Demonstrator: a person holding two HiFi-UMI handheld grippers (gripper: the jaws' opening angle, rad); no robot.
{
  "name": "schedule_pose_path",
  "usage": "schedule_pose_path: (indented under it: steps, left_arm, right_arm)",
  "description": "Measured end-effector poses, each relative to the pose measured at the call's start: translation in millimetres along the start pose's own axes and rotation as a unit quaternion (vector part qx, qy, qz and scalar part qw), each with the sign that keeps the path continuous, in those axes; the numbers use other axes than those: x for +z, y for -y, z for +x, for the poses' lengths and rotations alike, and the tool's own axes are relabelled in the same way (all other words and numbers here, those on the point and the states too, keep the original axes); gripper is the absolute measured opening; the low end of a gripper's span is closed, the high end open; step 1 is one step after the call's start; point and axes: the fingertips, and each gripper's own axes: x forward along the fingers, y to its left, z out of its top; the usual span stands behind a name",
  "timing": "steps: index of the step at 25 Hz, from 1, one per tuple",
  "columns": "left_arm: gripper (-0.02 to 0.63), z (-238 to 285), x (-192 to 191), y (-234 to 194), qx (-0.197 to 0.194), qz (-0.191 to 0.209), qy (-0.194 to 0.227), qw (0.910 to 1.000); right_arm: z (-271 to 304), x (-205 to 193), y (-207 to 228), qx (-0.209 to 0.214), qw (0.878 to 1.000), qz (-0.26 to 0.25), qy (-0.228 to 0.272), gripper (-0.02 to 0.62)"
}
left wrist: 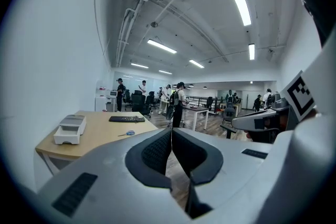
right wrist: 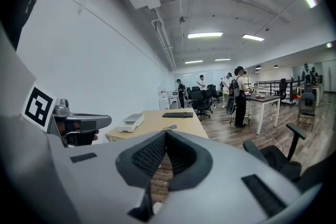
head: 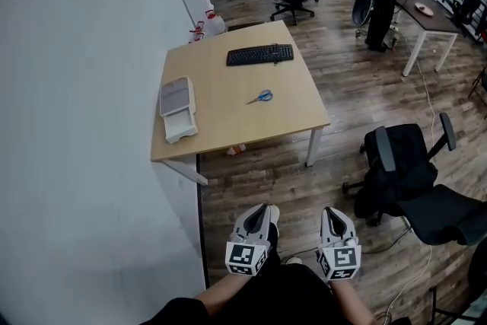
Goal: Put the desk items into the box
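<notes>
Near the desk [head: 228, 99], but well short of its near edge, I held both tools low over the wood floor. Left gripper [head: 262, 214] had its jaws pressed together with nothing in them. Right gripper [head: 335, 214] was pinched closed and empty too.

On the desk, the scissors [head: 261, 97] lay flat near the middle. The keyboard [head: 259, 55] lay along the far side. The box [head: 178, 110] sat at the desk's left edge, white, with its open part toward the near edge and a grey flat piece on its far part. Nothing was in the open part that I could see.

I thought the scissors would be light and hard. They lay very flat, so the jaws could slip on the smooth blades. I would pinch them at the blue handles, where they are thicker.

I thought the keyboard would be stiff and not very heavy, but long. Held at one end, it would tip. I would grab its long edge close to the middle, or use both grippers, one at each end. It also looked longer than the box, so it might not fit inside.

I could read no words or brand on any of these things. They were too small in my views. The only marks I saw were the black and white squares on the gripper cubes.
</notes>
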Motion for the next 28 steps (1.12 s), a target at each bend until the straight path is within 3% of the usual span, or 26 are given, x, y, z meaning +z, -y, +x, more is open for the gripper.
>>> schedule_pose_path:
  steps: [15, 28]
  left_arm:
    - [0.017, 156, 21, -104, -0.043, -0.028, -0.021, 0.9984]
    - [0.017, 234, 34, -206, -0.056, -0.054, -0.018, 0.9968]
  right_arm:
    - [174, 56, 37, -0.047, 0.997, -0.032, -0.046, 0.060]
    - [289, 94, 21, -0.054, 0.996, -0.049, -0.059, 0.060]
